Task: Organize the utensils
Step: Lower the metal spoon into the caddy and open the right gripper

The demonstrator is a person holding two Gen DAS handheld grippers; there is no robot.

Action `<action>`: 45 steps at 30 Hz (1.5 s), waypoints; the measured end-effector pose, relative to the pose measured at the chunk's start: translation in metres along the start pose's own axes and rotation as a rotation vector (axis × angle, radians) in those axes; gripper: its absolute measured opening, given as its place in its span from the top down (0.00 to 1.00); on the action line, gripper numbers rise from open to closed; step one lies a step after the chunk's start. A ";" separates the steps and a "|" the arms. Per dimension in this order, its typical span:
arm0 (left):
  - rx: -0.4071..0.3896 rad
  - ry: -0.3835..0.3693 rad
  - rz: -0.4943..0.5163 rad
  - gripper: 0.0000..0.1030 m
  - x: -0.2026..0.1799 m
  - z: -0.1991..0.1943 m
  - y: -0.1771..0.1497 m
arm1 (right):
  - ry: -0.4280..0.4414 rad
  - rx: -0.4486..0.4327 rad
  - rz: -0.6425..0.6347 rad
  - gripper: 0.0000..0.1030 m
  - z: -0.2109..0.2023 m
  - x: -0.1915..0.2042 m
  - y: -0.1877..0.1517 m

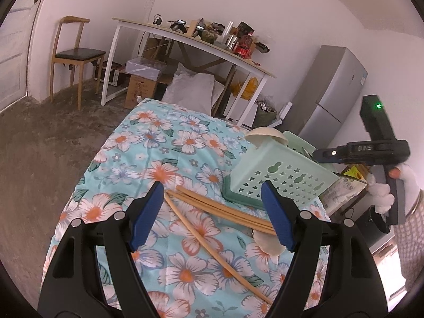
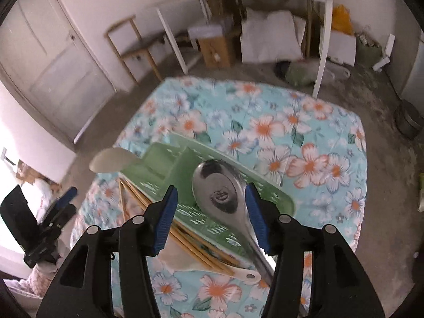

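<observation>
A green perforated utensil holder (image 1: 281,177) stands on the floral cloth; it also shows in the right wrist view (image 2: 164,164). A cream spoon (image 1: 266,135) sticks out of it. Several wooden chopsticks (image 1: 220,206) and a white spoon (image 1: 267,243) lie in front of it. My left gripper (image 1: 212,217) is open above the chopsticks. My right gripper (image 2: 209,220) has wide jaws; a metal spoon (image 2: 220,193) lies against its right finger, bowl over the holder, and whether it is held is unclear.
The table's floral cloth (image 1: 169,153) drops off at the left to a concrete floor. A white desk (image 1: 190,42) with clutter, a wooden chair (image 1: 74,55), boxes and a grey fridge (image 1: 331,95) stand behind.
</observation>
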State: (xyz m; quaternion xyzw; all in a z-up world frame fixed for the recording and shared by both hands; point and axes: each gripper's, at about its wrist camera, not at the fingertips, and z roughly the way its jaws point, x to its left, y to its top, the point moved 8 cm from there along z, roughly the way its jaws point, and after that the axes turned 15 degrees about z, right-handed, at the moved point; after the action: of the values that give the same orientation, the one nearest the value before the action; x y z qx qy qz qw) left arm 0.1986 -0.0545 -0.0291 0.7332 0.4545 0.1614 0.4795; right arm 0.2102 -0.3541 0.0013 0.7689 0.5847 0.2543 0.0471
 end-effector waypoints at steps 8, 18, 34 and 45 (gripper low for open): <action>-0.015 -0.019 -0.043 0.30 0.013 -0.005 -0.006 | -0.081 0.099 0.030 0.46 0.022 -0.007 0.005; -0.026 -0.017 -0.083 0.30 0.026 -0.012 -0.010 | -0.125 0.128 0.035 0.45 0.034 -0.009 0.013; -0.032 -0.014 -0.072 0.30 0.023 -0.018 -0.008 | -0.029 0.067 0.050 0.56 0.002 -0.004 0.012; -0.031 -0.014 -0.067 0.30 0.021 -0.018 -0.007 | 0.138 -0.129 0.106 0.57 -0.063 0.001 0.054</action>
State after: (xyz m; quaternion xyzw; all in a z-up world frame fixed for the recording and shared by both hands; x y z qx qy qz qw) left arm 0.1943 -0.0259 -0.0305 0.7110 0.4731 0.1472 0.4990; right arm 0.2298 -0.3841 0.0767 0.7747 0.5276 0.3460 0.0426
